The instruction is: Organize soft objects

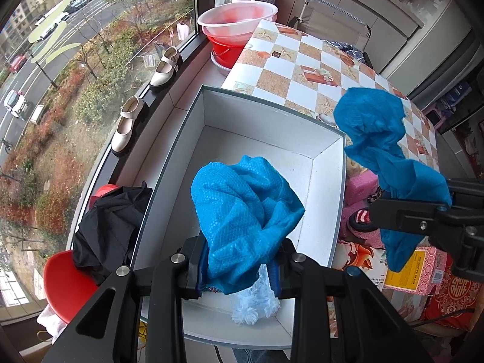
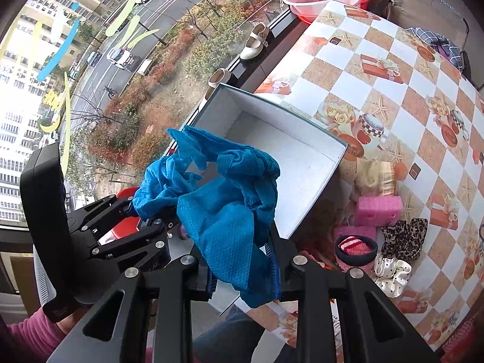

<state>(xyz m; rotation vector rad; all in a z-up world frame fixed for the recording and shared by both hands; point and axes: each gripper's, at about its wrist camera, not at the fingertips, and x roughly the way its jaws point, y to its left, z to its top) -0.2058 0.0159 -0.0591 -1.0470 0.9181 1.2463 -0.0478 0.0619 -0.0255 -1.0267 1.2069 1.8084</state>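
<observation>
My left gripper (image 1: 239, 269) is shut on a crumpled blue shoe cover (image 1: 245, 208) and holds it over the near end of an open white box (image 1: 323, 175). A fluffy white pompom (image 1: 257, 305) lies in the box below it. My right gripper (image 2: 243, 272) is shut on a second blue shoe cover (image 2: 224, 193), held above the box's (image 2: 302, 154) near corner. In the left wrist view the right gripper (image 1: 423, 214) and its blue cover (image 1: 375, 130) hang at the right. In the right wrist view the left gripper (image 2: 136, 211) holds its own blue cover (image 2: 163, 178).
A checkered tablecloth (image 2: 393, 96) covers the table. Pink sponges (image 2: 378, 208), a red-black hair tie (image 2: 357, 248), a leopard scrunchie (image 2: 405, 236) and a white dotted scrunchie (image 2: 390, 269) lie right of the box. Cream shoes (image 1: 127, 124), red basins (image 1: 236, 21) and black cloth (image 1: 112, 227) line the window sill.
</observation>
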